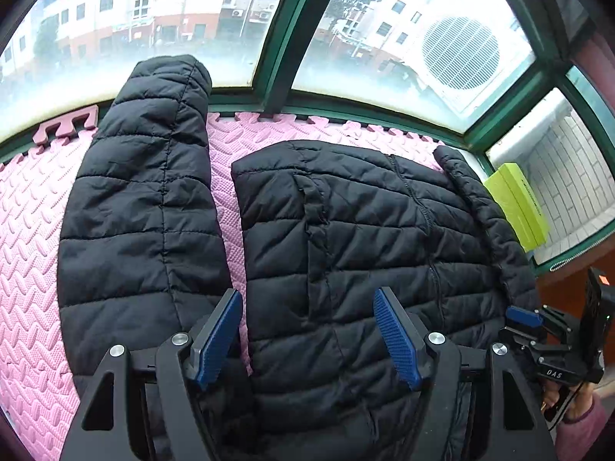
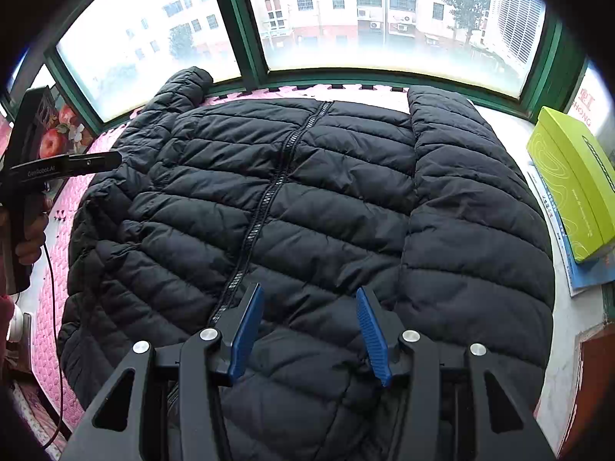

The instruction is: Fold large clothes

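**Black quilted puffer jacket spread on the pink mat, both grippers apart above it**

The black quilted puffer jacket (image 2: pixel 307 192) is laid flat on a pink interlocking foam mat (image 1: pixel 27 230) beside a green-framed window (image 1: pixel 276 38). In the right wrist view it is seen front side up, with its closed zipper (image 2: pixel 269 196) running down the middle of the body. One sleeve (image 2: pixel 472 207) is folded in over the body on the right of that view, while the other sleeve (image 2: pixel 180 88) is stretched out toward the window at the upper left. In the left wrist view that outstretched sleeve (image 1: pixel 146 199) is seen lying apart from the body, with a strip of pink mat showing between them.

The left gripper (image 1: pixel 309 336) is held above the jacket with its blue-padded fingers (image 1: pixel 217 340) wide apart; nothing is clamped between them. The right gripper (image 2: pixel 309 334) is likewise poised over the lower part of the jacket, just right of the zipper, its jaws parted and empty. The right gripper (image 1: pixel 526 319) is also caught at the right edge of the left wrist view, gripped by a hand (image 1: pixel 569 403) in a mauve sleeve.

A lime-green rectangular box (image 2: pixel 572 184) is seen standing on the white sill to the right of the jacket, resting on a blue-edged printed sheet (image 2: pixel 588 272).
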Tool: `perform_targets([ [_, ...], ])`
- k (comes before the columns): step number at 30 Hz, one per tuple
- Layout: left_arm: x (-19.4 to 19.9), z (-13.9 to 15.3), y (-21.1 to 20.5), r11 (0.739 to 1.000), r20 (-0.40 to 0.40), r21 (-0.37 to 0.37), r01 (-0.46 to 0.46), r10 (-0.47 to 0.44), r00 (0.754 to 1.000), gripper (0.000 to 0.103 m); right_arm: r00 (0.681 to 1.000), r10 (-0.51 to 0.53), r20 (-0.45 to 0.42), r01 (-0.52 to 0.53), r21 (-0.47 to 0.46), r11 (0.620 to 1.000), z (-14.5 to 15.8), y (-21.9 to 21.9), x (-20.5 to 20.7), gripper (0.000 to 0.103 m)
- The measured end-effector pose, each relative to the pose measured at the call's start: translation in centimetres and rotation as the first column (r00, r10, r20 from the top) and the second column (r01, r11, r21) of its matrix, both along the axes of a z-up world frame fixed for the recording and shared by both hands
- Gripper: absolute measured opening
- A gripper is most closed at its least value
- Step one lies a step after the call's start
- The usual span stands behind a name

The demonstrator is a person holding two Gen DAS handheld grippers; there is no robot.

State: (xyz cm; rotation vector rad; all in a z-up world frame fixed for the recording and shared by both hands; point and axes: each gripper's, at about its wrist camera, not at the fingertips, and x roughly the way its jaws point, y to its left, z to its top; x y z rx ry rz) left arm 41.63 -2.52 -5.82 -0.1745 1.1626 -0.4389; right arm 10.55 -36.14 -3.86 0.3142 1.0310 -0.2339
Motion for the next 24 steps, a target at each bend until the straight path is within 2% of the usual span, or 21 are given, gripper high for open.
perform_targets([
  [2,1.7,-1.7,-0.1,0.999,-0.026,0.017,-0.037,0.038,0.999,0.075,0.999,-0.007,-0.039,0.007,0.015,1.000,-1.4,-1.3,1.0,0.055],
  [5,3.7,-3.9,0.2,0.996,-0.058,0.023,-0.090,0.091,0.994,0.075,0.995,-0.035,-0.096,0.032,-0.026,0.999,-2.7,-2.9,1.1,0.055],
  [7,4.8,-4.9,0.6,0.993,-0.078,-0.012,-0.117,0.116,0.990,0.075,0.989,-0.083,-0.121,0.071,-0.095,0.993,-3.0,-3.6,0.1,0.055],
  [10,5.7,-6.0,0.7,0.990,-0.098,-0.066,-0.126,0.119,0.988,0.084,0.970,-0.184,-0.161,0.148,-0.214,0.966,-3.3,-5.2,-1.8,0.055],
  [11,5.9,-6.3,0.6,0.990,-0.101,-0.075,-0.121,0.114,0.988,0.086,0.966,-0.204,-0.160,0.169,-0.210,0.963,-3.4,-5.9,-2.4,0.055],
  [13,6.2,-6.8,0.2,0.991,-0.100,-0.075,-0.114,0.106,0.989,0.090,0.973,-0.191,-0.130,0.177,-0.109,0.978,-3.3,-7.0,-3.3,0.055],
  [15,6.4,-7.2,-0.2,0.993,-0.092,-0.048,-0.110,0.105,0.990,0.090,0.974,-0.193,-0.115,0.188,-0.056,0.981,-3.1,-7.6,-3.3,0.055],
  [18,6.0,-6.9,-1.0,0.993,-0.054,-0.009,-0.120,0.119,0.991,0.090,0.967,-0.212,-0.139,0.216,0.013,0.976,-3.7,-8.5,-2.1,0.055],
  [20,5.7,-6.5,-1.4,0.993,-0.015,0.031,-0.113,0.114,0.993,0.090,0.963,-0.224,-0.151,0.227,0.001,0.974,-3.8,-8.4,-1.1,0.055],
  [22,5.8,-6.6,-2.0,0.992,0.009,0.077,-0.104,0.103,0.995,0.090,0.959,-0.223,-0.175,0.225,-0.008,0.974,-4.1,-8.1,-0.5,0.061],
  [24,5.9,-6.7,-2.3,0.990,0.028,0.088,-0.108,0.106,0.994,0.089,0.955,-0.222,-0.198,0.219,-0.034,0.975,-4.5,-8.0,-0.1,0.061],
])
